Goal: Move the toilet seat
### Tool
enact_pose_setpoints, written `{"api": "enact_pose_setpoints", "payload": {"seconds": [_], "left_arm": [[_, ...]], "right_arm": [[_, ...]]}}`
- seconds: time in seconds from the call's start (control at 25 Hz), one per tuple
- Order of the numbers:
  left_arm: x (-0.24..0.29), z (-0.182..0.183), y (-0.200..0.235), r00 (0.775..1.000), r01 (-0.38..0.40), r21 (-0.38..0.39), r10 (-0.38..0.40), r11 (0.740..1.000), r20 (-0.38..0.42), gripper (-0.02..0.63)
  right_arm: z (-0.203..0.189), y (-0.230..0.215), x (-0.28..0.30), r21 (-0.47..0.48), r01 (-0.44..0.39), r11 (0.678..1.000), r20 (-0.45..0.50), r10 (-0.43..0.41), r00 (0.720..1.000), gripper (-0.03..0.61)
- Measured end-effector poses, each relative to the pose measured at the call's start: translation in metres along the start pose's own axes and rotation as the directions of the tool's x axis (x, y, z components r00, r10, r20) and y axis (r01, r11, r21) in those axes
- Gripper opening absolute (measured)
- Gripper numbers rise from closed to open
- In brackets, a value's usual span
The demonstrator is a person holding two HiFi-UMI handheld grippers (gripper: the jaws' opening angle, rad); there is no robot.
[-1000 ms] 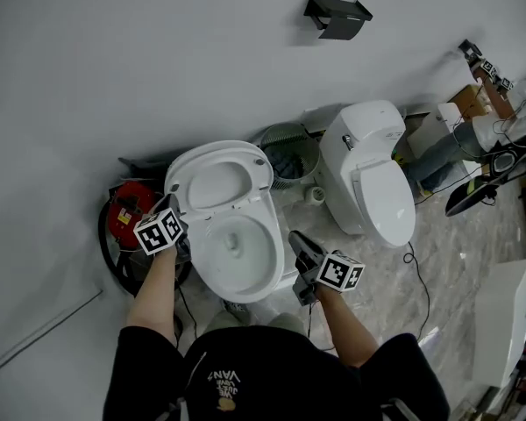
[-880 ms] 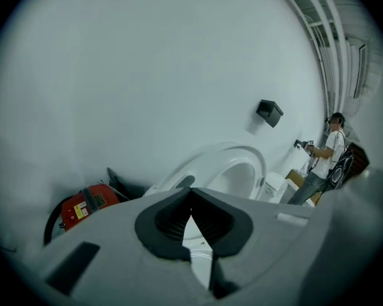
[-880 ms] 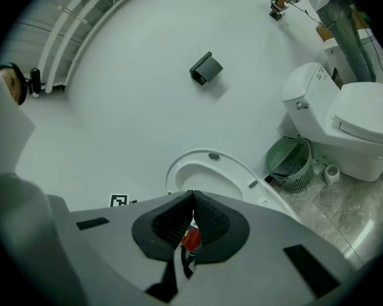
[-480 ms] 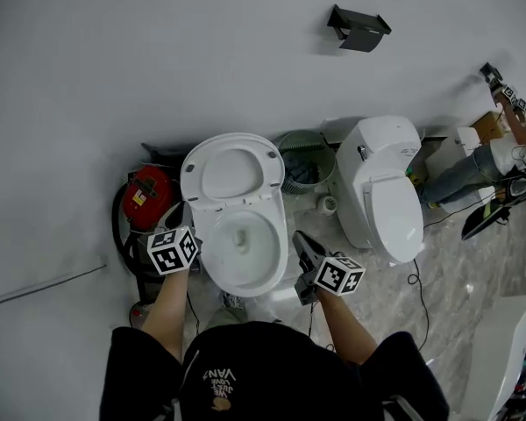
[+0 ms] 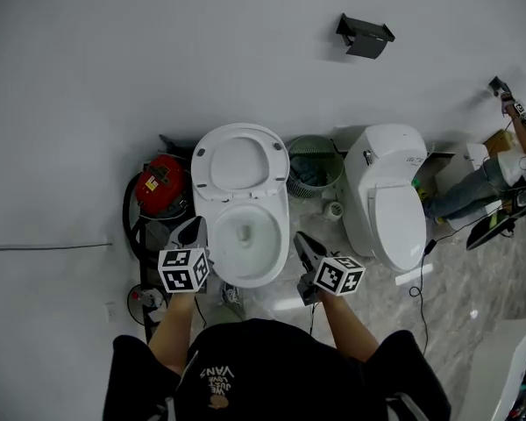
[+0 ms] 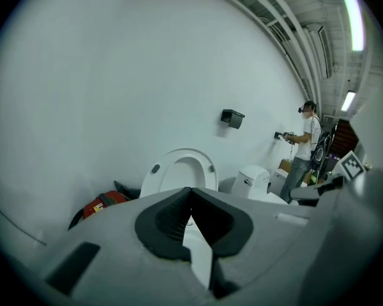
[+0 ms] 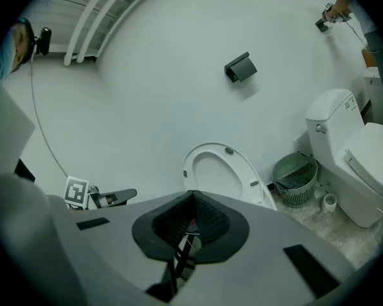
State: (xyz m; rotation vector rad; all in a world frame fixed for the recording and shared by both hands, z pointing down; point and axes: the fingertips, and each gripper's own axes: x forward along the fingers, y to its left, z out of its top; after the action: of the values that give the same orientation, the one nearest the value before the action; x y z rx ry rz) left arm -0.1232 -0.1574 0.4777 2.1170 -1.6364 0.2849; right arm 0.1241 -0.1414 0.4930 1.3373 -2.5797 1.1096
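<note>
Against the white wall, the seat (image 5: pixel 238 160) stands raised, its ring leaning back above the open bowl (image 5: pixel 245 235). The left hand-held gripper (image 5: pixel 193 231) hangs just beside the bowl's left rim, well short of the seat. Its jaws are pressed together with nothing between them. The right hand-held gripper (image 5: pixel 303 242) sits near the bowl's right front edge, also apart from the seat, and its jaws too are closed tight on nothing. Both point forward and slightly down, toward the wall.

A green basket (image 5: pixel 314 167) stands on the floor (image 5: pixel 473 279) between this toilet and a second toilet (image 5: pixel 394 209) to the right, whose lid is down. Left of the bowl lies a red canister (image 5: pixel 162 182) ringed by a black hose (image 5: pixel 130 226). A black holder (image 5: pixel 366 36) is fixed to the wall above the basket. In the left gripper view, a person (image 6: pixel 304 146) stands far off to the right, arms stretched toward the wall.
</note>
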Motion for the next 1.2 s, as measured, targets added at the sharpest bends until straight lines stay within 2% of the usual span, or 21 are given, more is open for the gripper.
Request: {"api": "enact_pose_setpoints", "payload": {"seconds": [0.32,0.64,0.88,1.2], "left_arm": [[-0.062,-0.028,-0.039,1.0,0.011,0.0,-0.011,1.0,-0.003,-0.001],[-0.108,-0.05,-0.066,1.0,-0.012,0.008,0.012,1.0,0.009,0.0],[-0.141,-0.061,-0.089,0.999,-0.017,0.051,0.015,0.999,0.032,-0.001],[-0.171,-0.079,-0.123,0.999,0.004,0.069,-0.006,0.998,0.036,0.0]], "right_arm": [[-0.008,0.012,-0.049,-0.036,-0.022,0.999,-0.008,0.021,1.0,-0.002],[-0.022,0.021,-0.09,-0.054,-0.046,0.997,-0.002,0.046,0.999,-0.002],[-0.037,0.036,-0.118,-0.117,-0.06,0.991,-0.003,0.06,0.998,-0.002],[-0.044,0.051,-0.146,-0.12,-0.115,0.986,0.003,0.116,0.993,-0.002]]}}
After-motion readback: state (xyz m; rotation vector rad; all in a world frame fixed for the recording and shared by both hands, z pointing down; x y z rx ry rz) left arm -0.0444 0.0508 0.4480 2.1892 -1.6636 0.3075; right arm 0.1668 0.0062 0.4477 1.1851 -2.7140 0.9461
